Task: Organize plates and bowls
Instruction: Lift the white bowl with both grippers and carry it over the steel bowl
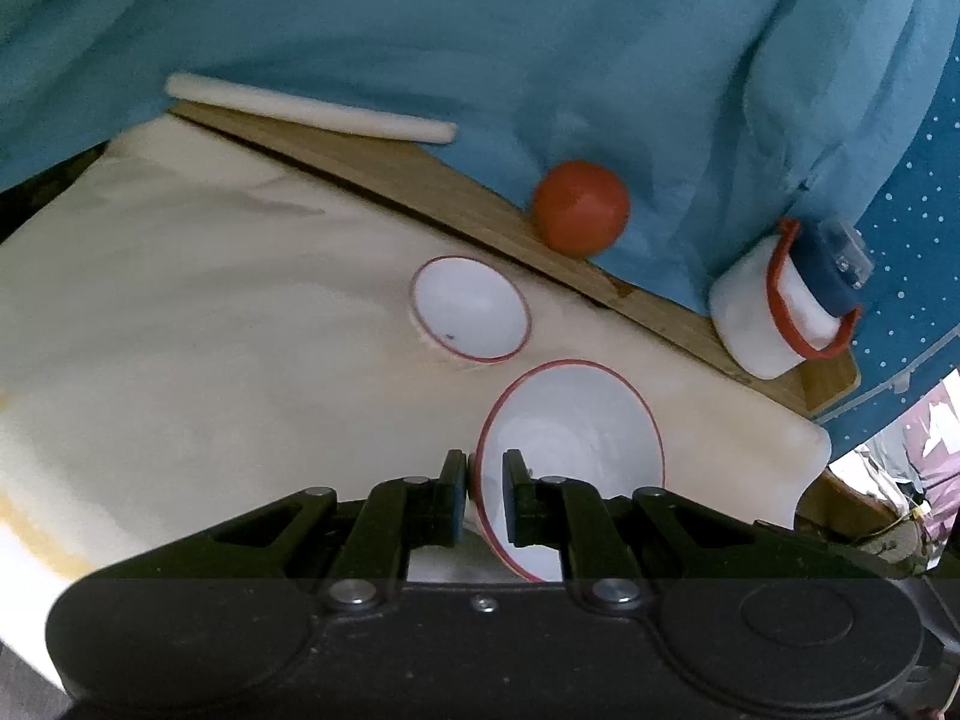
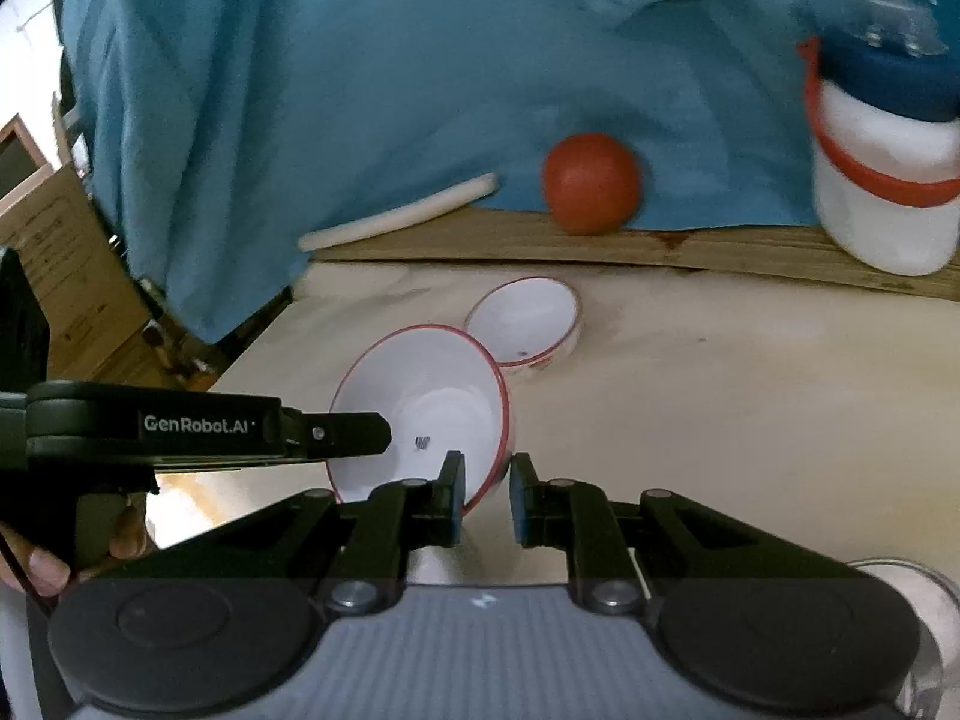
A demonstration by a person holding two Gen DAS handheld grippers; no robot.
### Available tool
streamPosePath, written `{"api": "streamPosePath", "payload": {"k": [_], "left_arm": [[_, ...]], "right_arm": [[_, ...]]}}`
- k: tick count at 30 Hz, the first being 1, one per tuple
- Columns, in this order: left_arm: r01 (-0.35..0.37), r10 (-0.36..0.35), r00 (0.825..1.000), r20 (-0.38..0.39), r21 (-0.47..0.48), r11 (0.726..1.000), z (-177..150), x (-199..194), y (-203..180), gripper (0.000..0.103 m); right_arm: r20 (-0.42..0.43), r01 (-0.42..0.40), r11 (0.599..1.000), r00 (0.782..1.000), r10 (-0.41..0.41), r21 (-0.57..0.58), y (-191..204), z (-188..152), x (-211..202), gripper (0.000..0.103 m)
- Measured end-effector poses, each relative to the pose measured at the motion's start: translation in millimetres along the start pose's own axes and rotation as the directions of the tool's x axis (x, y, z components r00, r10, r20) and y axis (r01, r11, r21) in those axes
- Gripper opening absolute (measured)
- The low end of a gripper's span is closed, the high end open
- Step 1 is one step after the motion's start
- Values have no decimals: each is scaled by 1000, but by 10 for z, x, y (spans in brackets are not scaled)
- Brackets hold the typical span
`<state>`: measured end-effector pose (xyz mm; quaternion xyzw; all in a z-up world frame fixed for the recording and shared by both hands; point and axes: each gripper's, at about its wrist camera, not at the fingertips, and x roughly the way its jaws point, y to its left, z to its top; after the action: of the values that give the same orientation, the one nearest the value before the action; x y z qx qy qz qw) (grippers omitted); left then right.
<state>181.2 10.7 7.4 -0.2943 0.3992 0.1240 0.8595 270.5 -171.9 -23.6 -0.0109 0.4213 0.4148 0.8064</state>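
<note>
Both grippers hold one white, red-rimmed bowl (image 2: 420, 408) by opposite sides of its rim. In the left wrist view the left gripper (image 1: 485, 480) has its jaws clamped on the rim at the bowl's left edge, low in the frame's centre. In the right wrist view the right gripper (image 2: 486, 486) has its jaws closed on the rim at the bowl's right edge, with the left one reaching in from the left of the frame. The bowl appears lifted and tipped above the cream-covered tabletop (image 2: 720, 390).

A second, smaller red-rimmed bowl (image 2: 525, 318) rests on the tabletop just beyond the held one, near centre frame; whether the two rims touch I cannot tell.

The step in hand looks like bringing the held bowl to the resting one to gather them. Done well, both hands travel together at the same height so the rim is neither twisted nor pulled from either pinch. The bowl should be levelled before it comes down, lowered slowly, and released only once it sits steady. Which bowl nests in which is best judged by rim width, since the held one looks wider.

Readable writing: "GenRobot.AI" in white on the left gripper's arm, at the left of the right wrist view. A small dark mark inside the held bowl is too small to read.
</note>
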Motion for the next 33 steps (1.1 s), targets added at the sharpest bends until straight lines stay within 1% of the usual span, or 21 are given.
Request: {"api": "streamPosePath", "payload": {"k": [5, 8, 14, 18, 23, 29, 33], "left_arm": [[-26, 26, 1000, -12, -11, 1000, -62, -91, 147, 13], [-50, 48, 998, -44, -32, 998, -111, -127, 234, 13], [-77, 69, 992, -107, -72, 994, -199, -125, 362, 13], [-87, 71, 984, -165, -91, 992, -264, -69, 435, 13], [-108, 81, 971, -224, -108, 988, -323, 25, 493, 13], [-135, 103, 955, -278, -98, 986, -367, 128, 468, 13], [-145, 112, 950, -292, -96, 985, -374, 172, 465, 13]], "right_arm": [[-31, -23, 999, 999, 22, -29, 133, -36, 60, 17], [-66, -39, 998, 997, 36, -48, 216, -73, 108, 18], [-144, -67, 995, 988, 57, -71, 307, -164, 207, 19], [-205, -69, 994, 977, 51, -82, 321, -214, 287, 19], [-251, -73, 993, 967, 48, -92, 347, -246, 371, 19], [-292, -63, 993, 956, 31, -101, 352, -260, 423, 19], [-308, -67, 992, 951, 31, -107, 342, -265, 452, 20]]}}
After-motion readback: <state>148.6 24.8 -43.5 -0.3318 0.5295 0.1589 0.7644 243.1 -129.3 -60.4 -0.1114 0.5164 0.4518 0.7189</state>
